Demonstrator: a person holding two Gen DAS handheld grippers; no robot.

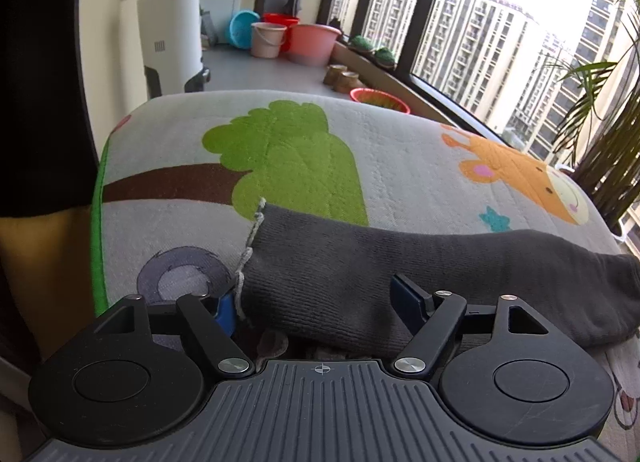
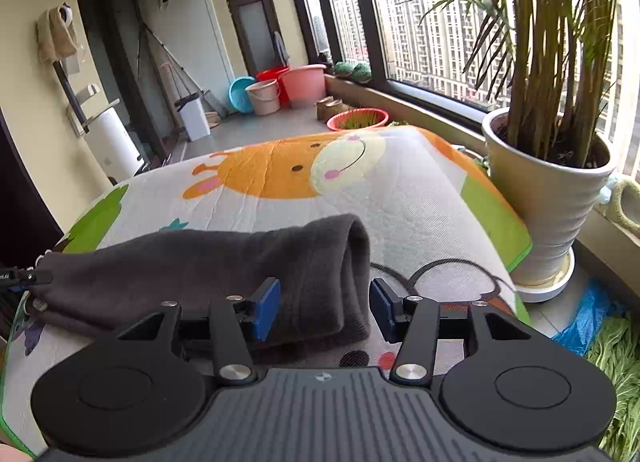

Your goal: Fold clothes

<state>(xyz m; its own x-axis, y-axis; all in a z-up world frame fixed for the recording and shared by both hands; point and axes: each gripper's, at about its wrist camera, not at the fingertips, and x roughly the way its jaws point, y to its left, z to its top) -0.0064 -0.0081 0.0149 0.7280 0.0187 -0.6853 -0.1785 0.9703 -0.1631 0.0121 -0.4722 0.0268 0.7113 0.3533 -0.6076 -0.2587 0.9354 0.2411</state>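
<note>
A long balcony room with tall windows (image 1: 480, 42) looks onto apartment towers. A cartoon play mat (image 1: 400, 166), printed with a tree and an orange animal, covers the work surface. On it lies a dark grey knitted garment (image 1: 440, 274), folded into a long band. Plastic basins (image 1: 312, 42) stand far back on the floor. Only the right wrist view shows the potted palm (image 2: 548, 198) beside the mat. The left gripper (image 1: 316, 310) stands open around the garment's fringed end. The right gripper (image 2: 324, 308) straddles its rolled end, pads apart.
</note>
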